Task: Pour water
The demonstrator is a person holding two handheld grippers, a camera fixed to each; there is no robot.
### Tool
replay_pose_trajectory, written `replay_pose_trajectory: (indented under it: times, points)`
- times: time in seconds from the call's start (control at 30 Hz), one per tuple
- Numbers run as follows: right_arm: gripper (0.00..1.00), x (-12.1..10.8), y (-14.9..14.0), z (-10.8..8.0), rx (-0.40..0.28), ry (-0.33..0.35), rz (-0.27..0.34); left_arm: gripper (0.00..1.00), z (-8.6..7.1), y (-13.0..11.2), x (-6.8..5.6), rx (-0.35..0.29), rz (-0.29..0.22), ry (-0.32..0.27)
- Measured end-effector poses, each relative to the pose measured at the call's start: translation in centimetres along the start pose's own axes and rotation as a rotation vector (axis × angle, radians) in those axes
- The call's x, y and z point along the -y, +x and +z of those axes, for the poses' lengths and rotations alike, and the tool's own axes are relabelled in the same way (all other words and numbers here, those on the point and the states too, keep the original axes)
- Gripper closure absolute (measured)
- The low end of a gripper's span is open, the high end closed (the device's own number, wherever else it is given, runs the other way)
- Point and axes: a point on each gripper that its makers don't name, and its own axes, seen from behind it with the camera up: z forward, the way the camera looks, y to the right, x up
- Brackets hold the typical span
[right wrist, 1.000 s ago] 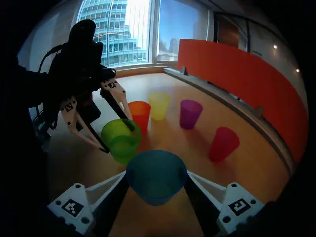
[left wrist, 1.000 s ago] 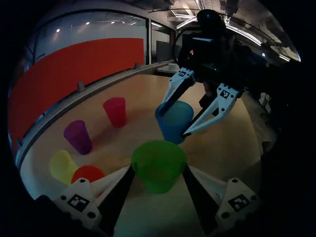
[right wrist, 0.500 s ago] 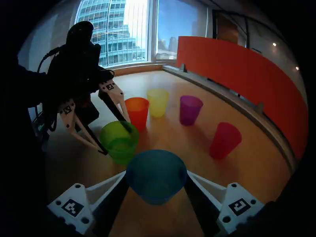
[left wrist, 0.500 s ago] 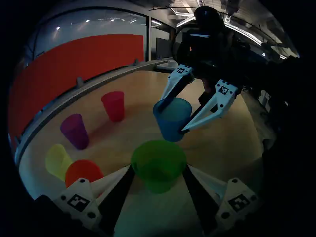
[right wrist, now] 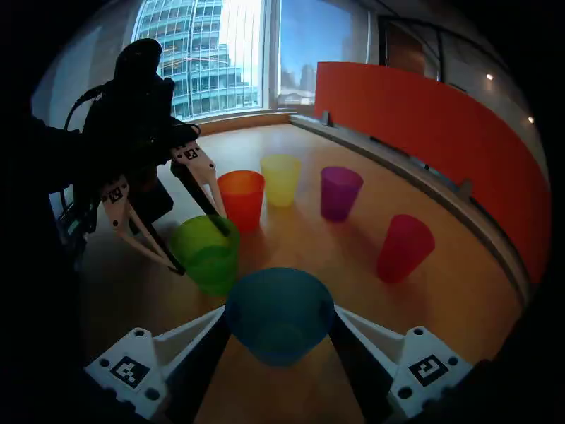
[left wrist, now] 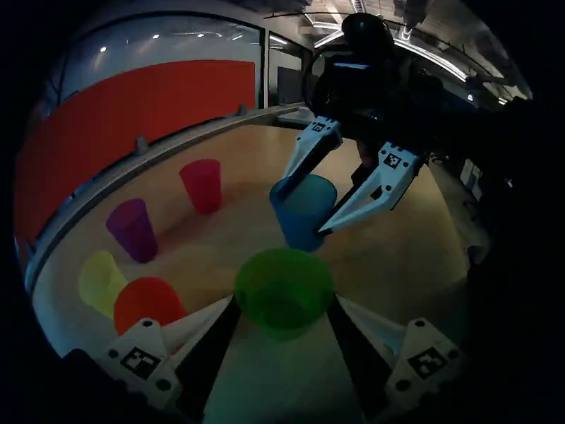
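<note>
**Two cups held rim to rim over a wooden table**

A green cup (left wrist: 284, 286) stands upright, clamped on both sides by the fingers of the left gripper (left wrist: 284, 298), low over a wooden table (left wrist: 402, 261). Just beyond it a blue cup (left wrist: 302, 212), also upright, is pinched between the fingers of the right gripper (left wrist: 301, 209). Whether either cup rests on the table or hangs just above it cannot be told, nor what is inside them.

In the right gripper view, an orange cup (right wrist: 241, 199) stands just beside the green one; a yellow cup (right wrist: 280, 179) is close behind the orange; a purple cup (right wrist: 339, 192) and a pink cup (right wrist: 404, 247) stand farther to the right, apart from each other. A red wall panel (right wrist: 438, 134) runs along the table's edge. A window (right wrist: 212, 56) behind shows glass towers and blue sky.
</note>
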Motion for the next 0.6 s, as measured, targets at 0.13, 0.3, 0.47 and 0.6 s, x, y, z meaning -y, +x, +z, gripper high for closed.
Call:
replay_pose_trajectory:
  times: [0.13,0.3,0.47,0.6]
  points:
    - [0.08,0.04,-0.11,0.15,0.0,-0.002,0.003,0.15,-0.06,-0.16,-0.15,0.007,0.013,-0.003]
    - [0.08,0.13,-0.36,0.28,0.003,-0.003,0.005,0.15,0.0,-0.19,-0.12,0.011,0.019,0.0]
    - [0.08,0.28,-0.54,0.27,0.003,-0.002,0.006,0.14,0.1,-0.32,-0.08,0.013,0.014,0.002]
    - [0.08,0.36,-0.53,0.26,0.001,-0.002,0.008,0.14,0.23,-0.36,0.0,0.016,0.016,0.008]
